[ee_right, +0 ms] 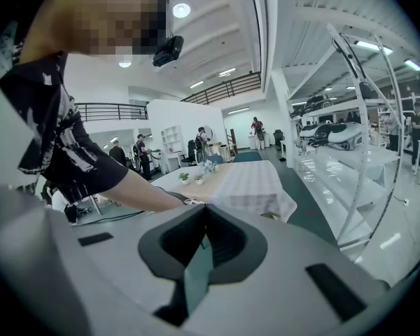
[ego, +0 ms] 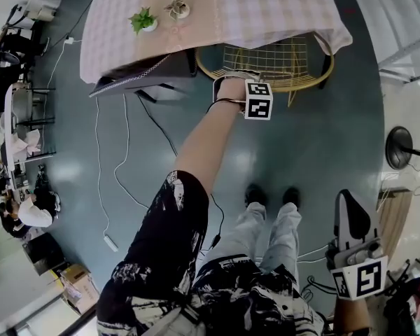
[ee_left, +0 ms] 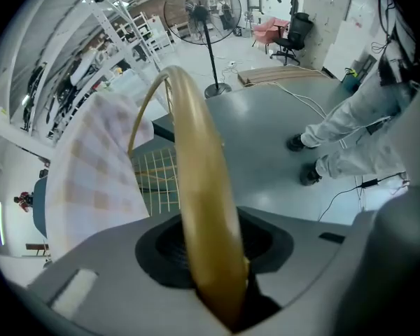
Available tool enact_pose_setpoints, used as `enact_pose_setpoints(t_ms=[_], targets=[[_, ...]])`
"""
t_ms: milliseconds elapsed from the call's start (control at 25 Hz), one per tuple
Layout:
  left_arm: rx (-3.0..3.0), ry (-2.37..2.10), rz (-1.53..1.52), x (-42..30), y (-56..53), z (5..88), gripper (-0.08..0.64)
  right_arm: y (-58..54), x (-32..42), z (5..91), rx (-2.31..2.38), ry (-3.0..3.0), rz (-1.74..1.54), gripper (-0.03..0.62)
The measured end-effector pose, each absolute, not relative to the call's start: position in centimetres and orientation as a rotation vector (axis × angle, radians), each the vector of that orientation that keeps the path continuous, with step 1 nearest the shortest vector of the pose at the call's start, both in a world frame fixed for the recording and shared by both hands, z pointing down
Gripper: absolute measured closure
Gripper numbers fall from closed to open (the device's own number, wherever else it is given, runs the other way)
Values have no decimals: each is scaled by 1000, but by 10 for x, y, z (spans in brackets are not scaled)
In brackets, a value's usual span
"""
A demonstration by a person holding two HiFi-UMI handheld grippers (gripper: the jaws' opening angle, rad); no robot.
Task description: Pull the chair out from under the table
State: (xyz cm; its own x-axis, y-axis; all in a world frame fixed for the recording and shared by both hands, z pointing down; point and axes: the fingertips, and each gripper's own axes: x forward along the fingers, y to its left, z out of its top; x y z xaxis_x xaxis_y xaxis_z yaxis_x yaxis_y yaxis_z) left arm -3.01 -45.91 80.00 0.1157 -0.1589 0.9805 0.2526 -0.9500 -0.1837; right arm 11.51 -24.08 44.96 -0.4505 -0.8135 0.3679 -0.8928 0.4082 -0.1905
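Conceivably the left gripper (ego: 231,81), clamped on the smooth chair rim (ee_left: 196,187), could slip off when pulled; the right gripper (ee_right: 196,271) hangs closed, empty.

Left gripper (ego: 229,79) at the gold chair (ego: 313,81), tucked under the table (ego: 266,12); right gripper (ego: 349,203) well apart.

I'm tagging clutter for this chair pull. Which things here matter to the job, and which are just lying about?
In the job:
chair
left tongs, closed on its gold rim
table

Lying about:
potted plants
power strip on the floor
standing fan
right tongs, holding nothing
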Motion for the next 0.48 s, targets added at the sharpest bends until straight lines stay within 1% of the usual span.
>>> enact_pose_setpoints(t_ms=[240,360,400,480], targets=[[-2150,-30,-1930,-31,-422,790,450,-214,114,442,1509,-2446,535,589],[-2143,39,-1884,-15,-409,792,487,-209,120,447,1495,-2460,539,589],[-2115,53,-1870,-12,-404,791,546,-207,121,446,1490,-2467,536,589],[-2070,47,-1871,-7,-395,790,545,-206,123,444,1483,-2478,531,589]])
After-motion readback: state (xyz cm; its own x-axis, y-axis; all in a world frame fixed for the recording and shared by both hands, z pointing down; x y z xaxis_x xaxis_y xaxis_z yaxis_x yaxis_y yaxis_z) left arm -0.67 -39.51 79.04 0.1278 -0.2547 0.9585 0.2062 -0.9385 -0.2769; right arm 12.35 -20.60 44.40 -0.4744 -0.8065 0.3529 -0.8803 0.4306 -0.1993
